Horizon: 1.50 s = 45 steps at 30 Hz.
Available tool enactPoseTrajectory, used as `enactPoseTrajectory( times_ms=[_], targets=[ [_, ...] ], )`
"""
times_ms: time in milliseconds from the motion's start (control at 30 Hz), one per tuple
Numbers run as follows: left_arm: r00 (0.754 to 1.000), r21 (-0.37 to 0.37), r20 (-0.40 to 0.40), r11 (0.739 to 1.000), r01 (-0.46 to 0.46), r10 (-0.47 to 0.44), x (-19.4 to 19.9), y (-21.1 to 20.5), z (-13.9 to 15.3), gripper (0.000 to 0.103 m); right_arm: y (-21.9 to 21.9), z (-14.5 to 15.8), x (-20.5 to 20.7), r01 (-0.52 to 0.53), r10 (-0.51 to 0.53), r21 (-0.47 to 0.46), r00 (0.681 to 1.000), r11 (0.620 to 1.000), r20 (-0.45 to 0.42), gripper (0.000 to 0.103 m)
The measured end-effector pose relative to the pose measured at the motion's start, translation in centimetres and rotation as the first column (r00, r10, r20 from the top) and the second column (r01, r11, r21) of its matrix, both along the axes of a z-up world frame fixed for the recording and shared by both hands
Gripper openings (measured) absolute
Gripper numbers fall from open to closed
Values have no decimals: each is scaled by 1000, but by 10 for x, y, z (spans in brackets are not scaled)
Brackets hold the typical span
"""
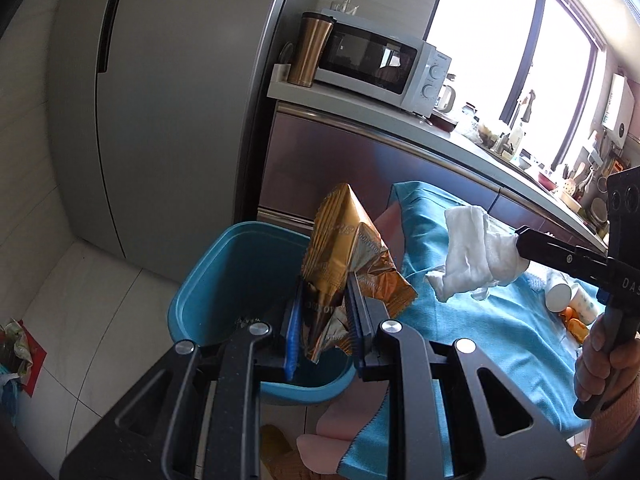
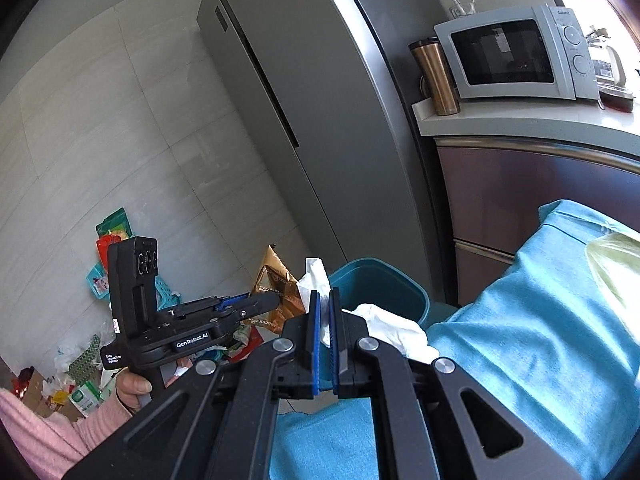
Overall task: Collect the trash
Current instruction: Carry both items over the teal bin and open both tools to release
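Note:
In the left wrist view, my left gripper (image 1: 325,284) is shut on a crumpled gold snack wrapper (image 1: 348,232), held over the near rim of a blue trash bin (image 1: 240,272). To its right, my right gripper (image 1: 520,244) is shut on a white tissue (image 1: 476,252) above a blue cloth (image 1: 480,328). In the right wrist view, the right gripper (image 2: 325,296) pinches the tissue (image 2: 392,328) just short of the bin (image 2: 376,284). The left gripper (image 2: 272,300) carries the wrapper (image 2: 276,280) beside it, with a hand (image 2: 132,392) on its handle.
A grey fridge (image 1: 160,120) stands behind the bin. A counter carries a microwave (image 1: 380,60) and a copper tumbler (image 1: 312,48). A white bottle (image 1: 560,296) and orange items lie on the cloth. Packaging litters the floor (image 2: 80,360) by the wall.

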<state>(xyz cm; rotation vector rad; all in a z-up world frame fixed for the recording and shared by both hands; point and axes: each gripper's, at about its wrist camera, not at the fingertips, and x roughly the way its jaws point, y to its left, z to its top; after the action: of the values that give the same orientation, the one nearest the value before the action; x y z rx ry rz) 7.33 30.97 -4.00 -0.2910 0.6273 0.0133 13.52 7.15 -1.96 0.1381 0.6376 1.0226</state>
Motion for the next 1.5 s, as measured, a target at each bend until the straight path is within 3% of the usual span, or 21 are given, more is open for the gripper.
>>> enactPoseTrajectory(
  times_ms=[333,867,1100,1500],
  targets=[
    [997,1,-46,998,-55,55,12,14,-23,21,44,-20,18,-14,12,-84,1000,996,-21,3],
    [984,23,-150,996,-89,91,48,17,-63,25,90,-58,55,-22,-4,-175,989,984,-147,4],
    [980,17,-179,996,-84,86,60,14,-79,39,98,-68,67,1,-41,-199,980,980,-195,17],
    [965,20,-240,995,-101,102,77,7,-104,42,81,-70,73,36,-67,-159,978,987,-196,22]
  ],
)
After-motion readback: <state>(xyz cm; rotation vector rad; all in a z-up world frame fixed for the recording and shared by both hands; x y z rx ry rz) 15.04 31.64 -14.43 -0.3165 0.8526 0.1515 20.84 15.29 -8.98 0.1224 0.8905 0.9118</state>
